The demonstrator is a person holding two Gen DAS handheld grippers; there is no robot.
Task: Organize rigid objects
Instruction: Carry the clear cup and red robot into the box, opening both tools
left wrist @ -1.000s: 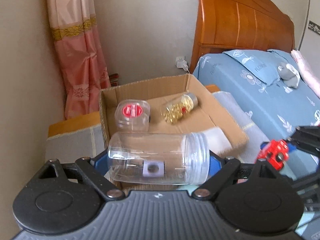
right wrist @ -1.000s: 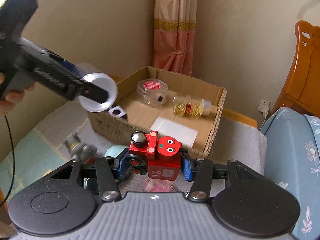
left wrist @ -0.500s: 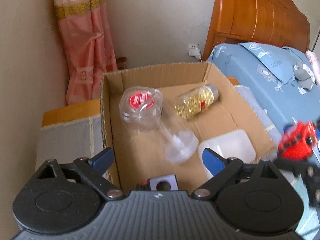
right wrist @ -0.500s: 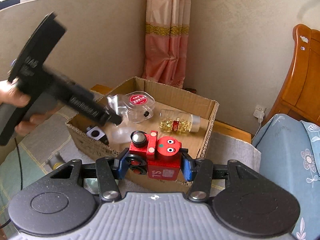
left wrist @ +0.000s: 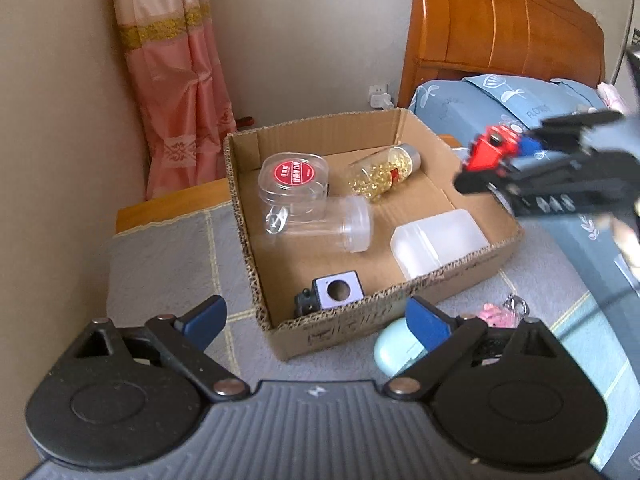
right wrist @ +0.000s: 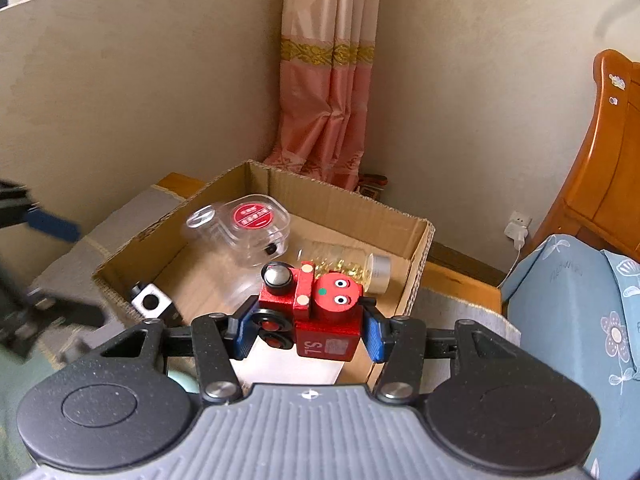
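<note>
Right tool point(right wrist: 308, 326) grips the red toy point(right wrist: 316, 312) by its two sides, the toy's long axis running across the jaws, just short of the box's point(right wrist: 420, 256) near wall; the box lies straight ahead and below. Left tool point(left wrist: 316, 320) stands wide and empty at the box's near corner, so the right is the one to deliver.

Partly hidden, blurred, cut off

The red toy train point(right wrist: 316, 312) hides part of the capsule bottle point(right wrist: 360, 266); the left gripper point(right wrist: 36, 272) is blurred, seemingly cropped at the frame's edge.
</note>
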